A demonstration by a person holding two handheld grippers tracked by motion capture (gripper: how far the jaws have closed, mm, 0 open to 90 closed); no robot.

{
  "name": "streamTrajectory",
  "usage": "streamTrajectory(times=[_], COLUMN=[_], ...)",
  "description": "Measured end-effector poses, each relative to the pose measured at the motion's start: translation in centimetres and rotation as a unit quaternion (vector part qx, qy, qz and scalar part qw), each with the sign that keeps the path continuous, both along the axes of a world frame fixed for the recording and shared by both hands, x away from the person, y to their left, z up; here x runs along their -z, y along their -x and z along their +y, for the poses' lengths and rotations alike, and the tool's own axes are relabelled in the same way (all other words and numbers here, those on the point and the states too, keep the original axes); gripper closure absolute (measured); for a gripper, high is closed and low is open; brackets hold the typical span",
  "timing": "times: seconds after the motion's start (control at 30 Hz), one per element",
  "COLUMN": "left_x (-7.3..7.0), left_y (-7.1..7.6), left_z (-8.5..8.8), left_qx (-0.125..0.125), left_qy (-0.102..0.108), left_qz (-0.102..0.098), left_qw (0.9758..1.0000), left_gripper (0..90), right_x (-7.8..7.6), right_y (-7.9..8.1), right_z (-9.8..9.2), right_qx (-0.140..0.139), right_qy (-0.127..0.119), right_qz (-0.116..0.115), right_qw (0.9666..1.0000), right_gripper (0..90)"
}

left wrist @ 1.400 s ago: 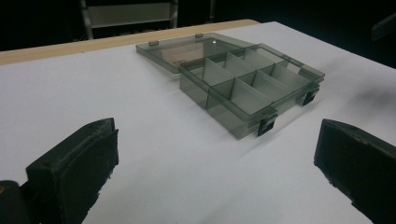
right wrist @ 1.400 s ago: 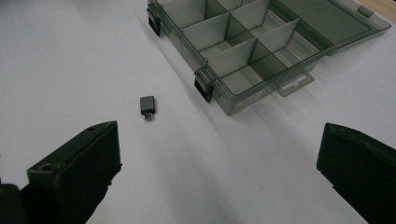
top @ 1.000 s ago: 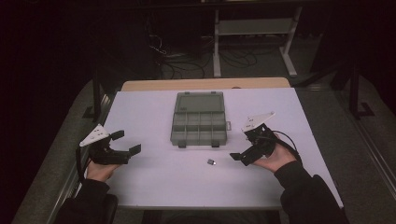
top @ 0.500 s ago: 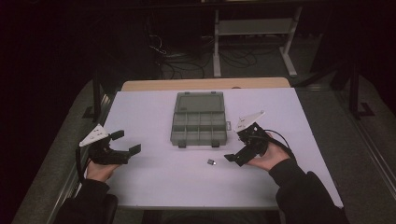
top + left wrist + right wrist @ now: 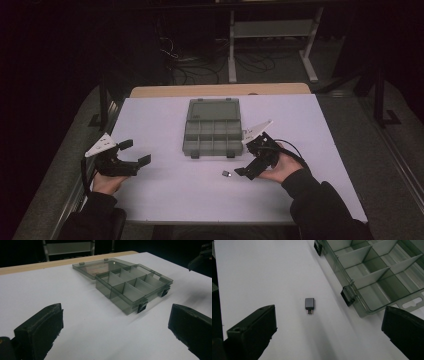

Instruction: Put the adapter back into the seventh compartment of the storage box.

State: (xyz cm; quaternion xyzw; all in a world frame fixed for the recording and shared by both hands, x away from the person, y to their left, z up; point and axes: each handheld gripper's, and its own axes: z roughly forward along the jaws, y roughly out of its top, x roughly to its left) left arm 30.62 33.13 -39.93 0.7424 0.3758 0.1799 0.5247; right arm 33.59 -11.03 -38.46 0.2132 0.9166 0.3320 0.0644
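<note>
A clear grey compartment box [image 5: 212, 131] lies open in the middle of the white table [image 5: 165, 195], its lid flat behind it and its compartments empty. A small grey USB adapter [image 5: 226, 174] rests on the table in front of the box's right corner. My right gripper [image 5: 250, 165] hovers just right of the adapter, open; in the right gripper view the adapter [image 5: 309, 303] lies between and ahead of the spread jaws [image 5: 327, 337], with the box [image 5: 372, 270] to its right. My left gripper [image 5: 136, 152] is open and empty near the table's left edge, facing the box [image 5: 130, 282].
A wooden strip [image 5: 220, 90] runs along the table's far edge. Behind it are cables and a metal stand [image 5: 270, 30] on the dark floor. The right gripper [image 5: 202, 257] appears at the top right of the left gripper view.
My right gripper has shifted a little left and down toward the adapter. The left gripper, the box and the adapter have stayed put.
</note>
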Motion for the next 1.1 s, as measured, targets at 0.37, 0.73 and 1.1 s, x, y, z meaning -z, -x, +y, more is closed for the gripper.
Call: streamTrajectory(times=[0.37, 0.73, 1.1], left_x=[0.0, 0.0, 0.0], left_y=[0.0, 0.0, 0.0], left_z=[0.0, 0.0, 0.0], left_qx=[0.002, 0.002, 0.002], left_qy=[-0.001, -0.001, -0.001], left_qz=[-0.001, -0.001, 0.000], left_qw=[1.0000, 1.0000, 1.0000], left_gripper=[0.0, 0.0, 0.0], right_x=[0.4, 1.4, 2.3], right_y=[0.0, -0.1, -0.1], right_z=[0.9, 1.9, 2.7], right_qx=[-0.012, -0.029, -0.039], right_qy=[0.009, 0.028, 0.037], right_qz=[0.006, 0.014, 0.024], right_qw=[0.9999, 0.9991, 0.9983], right_gripper=[0.0, 0.0, 0.0])
